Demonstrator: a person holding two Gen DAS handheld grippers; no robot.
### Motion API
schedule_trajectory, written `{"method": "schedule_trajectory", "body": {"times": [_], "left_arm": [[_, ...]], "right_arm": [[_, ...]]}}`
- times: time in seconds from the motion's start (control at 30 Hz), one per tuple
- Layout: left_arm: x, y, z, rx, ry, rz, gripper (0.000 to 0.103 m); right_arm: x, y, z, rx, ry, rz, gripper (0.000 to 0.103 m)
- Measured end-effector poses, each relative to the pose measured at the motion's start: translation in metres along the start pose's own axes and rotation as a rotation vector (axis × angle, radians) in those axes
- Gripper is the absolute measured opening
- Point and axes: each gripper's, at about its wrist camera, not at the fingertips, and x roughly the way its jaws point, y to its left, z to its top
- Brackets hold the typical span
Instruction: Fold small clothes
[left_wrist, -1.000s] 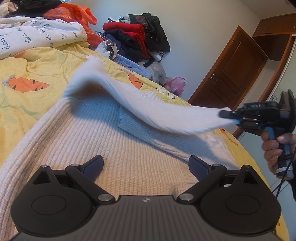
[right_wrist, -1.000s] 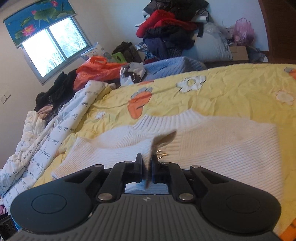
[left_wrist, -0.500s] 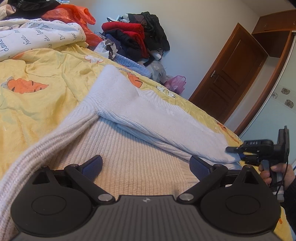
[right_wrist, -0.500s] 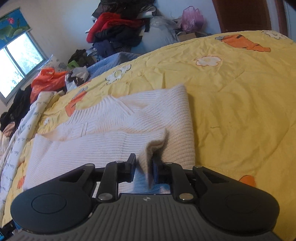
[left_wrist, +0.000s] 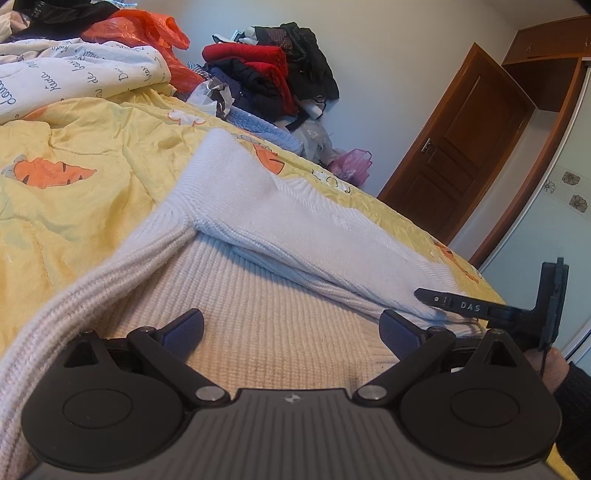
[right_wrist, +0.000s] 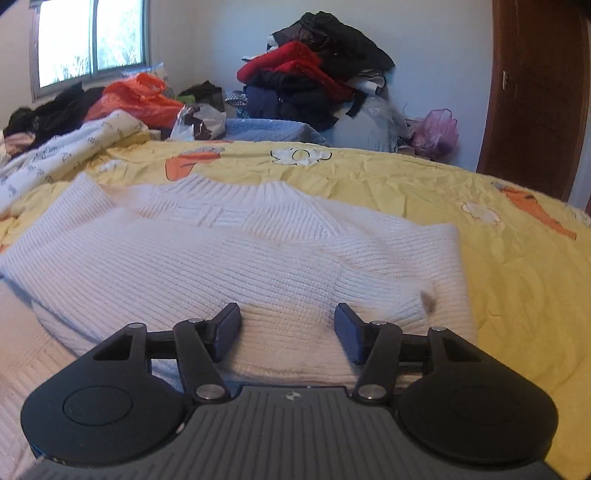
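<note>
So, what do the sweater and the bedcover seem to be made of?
Sweater: a thick ribbed knit, probably wool or acrylic, matte and slightly fuzzy; the rows of ribs show clearly.
Bedcover: thin woven cloth, perhaps cotton, matte, with fine creases and a printed or sewn-on carrot pattern.

We've got a chunky ribbed knit sweater (right_wrist: 229, 266), soft crinkly cotton bedspread (right_wrist: 406, 177), matt black plastic tools, glossy wood door (left_wrist: 454, 162).
</note>
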Motion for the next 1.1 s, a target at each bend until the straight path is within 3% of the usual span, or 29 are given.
{"method": "schedule_trajectory", "body": {"times": [0.1, 0.2, 0.27, 0.33, 0.37, 0.5, 0.57, 0.67, 0.73, 0.87, 0.97, 1.0, 1.1], "left_arm": [[0.0, 0.0, 0.0, 0.004, 0.001, 0.003, 0.102], [0.001, -0.002, 0.0, 0.015, 0.004, 0.012, 0.102], [0.002, -0.004, 0.0, 0.028, 0.008, 0.022, 0.102], [0.002, -0.006, 0.0, 0.043, 0.014, 0.032, 0.102], [0.003, -0.009, 0.0, 0.058, 0.021, 0.045, 0.102], [-0.004, -0.037, 0.004, 0.199, 0.016, 0.114, 0.102], [-0.004, -0.053, 0.007, 0.27, -0.019, 0.097, 0.102], [0.012, -0.075, 0.016, 0.357, -0.047, 0.112, 0.102], [0.035, -0.085, 0.024, 0.43, -0.048, 0.165, 0.102], [0.08, -0.084, 0.04, 0.477, -0.01, 0.257, 0.102], [0.109, -0.069, 0.044, 0.473, 0.083, 0.318, 0.103], [0.11, -0.06, 0.046, 0.433, 0.092, 0.292, 0.103], [0.116, -0.048, 0.051, 0.385, 0.123, 0.271, 0.103]], "right_arm": [[-0.009, 0.004, 0.011, 0.0, 0.05, -0.022, 0.059], [-0.037, 0.01, 0.007, 0.025, -0.005, 0.0, 0.06], [-0.048, 0.014, -0.003, 0.019, -0.026, 0.02, 0.071], [-0.035, 0.014, -0.018, -0.013, 0.068, 0.013, 0.079], [-0.036, 0.017, -0.027, -0.067, 0.03, 0.012, 0.079], [-0.056, 0.029, -0.026, -0.06, 0.038, -0.013, 0.078], [-0.075, 0.032, -0.025, -0.009, -0.006, 0.045, 0.077], [-0.089, 0.04, -0.025, 0.021, -0.078, 0.047, 0.078], [-0.084, 0.042, -0.021, 0.017, -0.105, -0.002, 0.08], [-0.054, 0.028, -0.004, 0.07, -0.056, -0.069, 0.08], [-0.027, 0.016, 0.002, 0.083, 0.016, -0.105, 0.082], [-0.017, 0.01, -0.001, 0.087, 0.049, -0.108, 0.081], [-0.014, 0.006, -0.012, 0.072, 0.03, -0.077, 0.083]]}}
